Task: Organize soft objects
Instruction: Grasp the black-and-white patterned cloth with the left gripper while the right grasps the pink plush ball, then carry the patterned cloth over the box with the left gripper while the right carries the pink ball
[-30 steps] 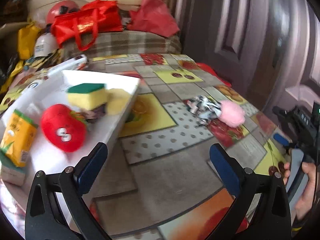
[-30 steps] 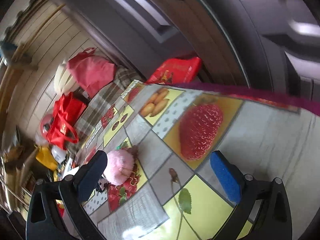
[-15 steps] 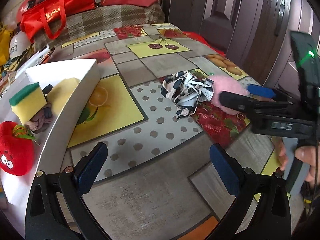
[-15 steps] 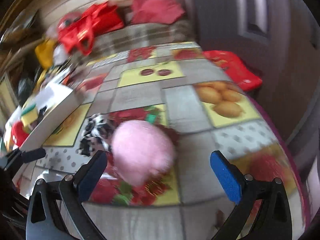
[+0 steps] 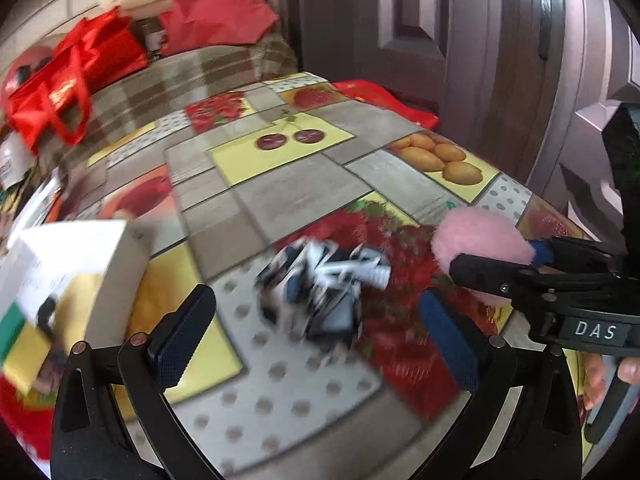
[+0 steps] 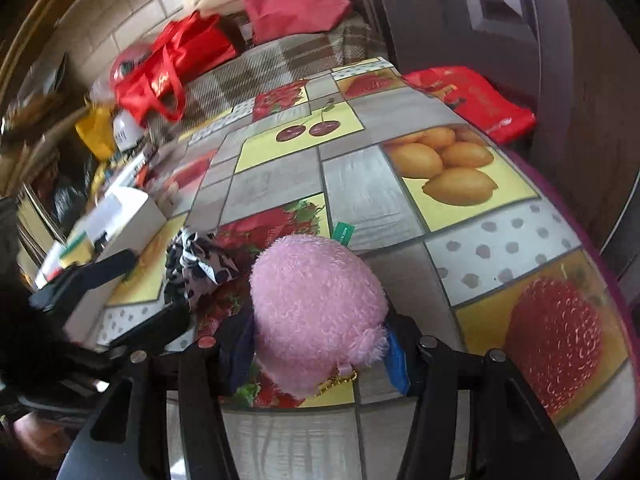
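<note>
A pink plush toy (image 6: 316,308) lies on the fruit-print tablecloth between the fingers of my right gripper (image 6: 318,354). Its jaws are closing and both blue pads press into the plush's near end. Left of the toy lies a crumpled black-and-white cloth (image 5: 320,292). My left gripper (image 5: 316,340) hovers just short of that cloth, jaws wide and starting to close, touching nothing. A white box (image 5: 80,264) at the far left holds a yellow-green sponge (image 5: 16,340) and a red plush (image 5: 16,412).
Red bags (image 5: 68,76) and a pink sack (image 5: 216,12) rest on a plaid-covered surface behind the table. Another red bag (image 6: 476,100) hangs off the far right corner. A dark door (image 5: 480,60) stands close along the table's right edge.
My right gripper has come down around the pink plush and its jaws have narrowed onto it. My left gripper has moved right to the black-and-white cloth, and the white box has slid to the view's left edge.
</note>
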